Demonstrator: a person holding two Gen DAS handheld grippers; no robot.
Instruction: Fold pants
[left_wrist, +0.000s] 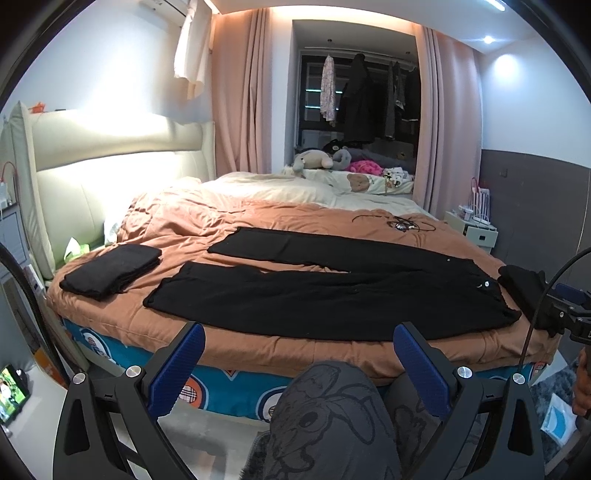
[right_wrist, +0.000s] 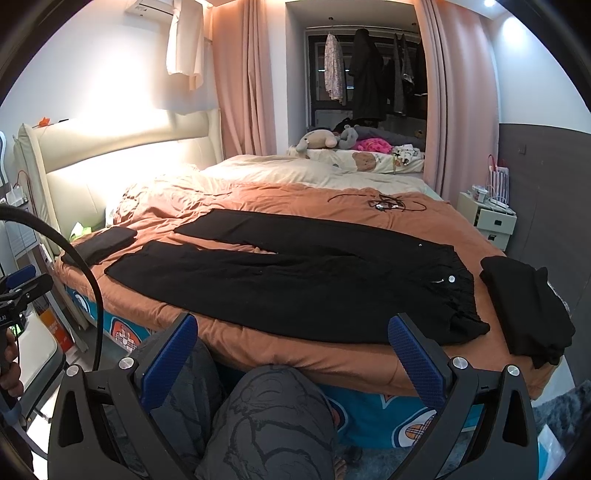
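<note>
Black pants (left_wrist: 332, 291) lie spread flat on the orange bedspread (left_wrist: 229, 218), both legs pointing left, waistband with a silver button at the right; they also show in the right wrist view (right_wrist: 295, 280). My left gripper (left_wrist: 297, 343) is open and empty, held back from the bed's near edge above the person's knee. My right gripper (right_wrist: 291, 336) is open and empty too, short of the bed edge near the waistband end. Neither touches the pants.
A folded black garment (left_wrist: 110, 269) lies on the bed's left end. Another black garment (right_wrist: 524, 302) lies at the right corner. A tangle of cables (left_wrist: 399, 223) sits beyond the pants. The headboard (left_wrist: 110, 166) is left, a white nightstand (right_wrist: 491, 218) right.
</note>
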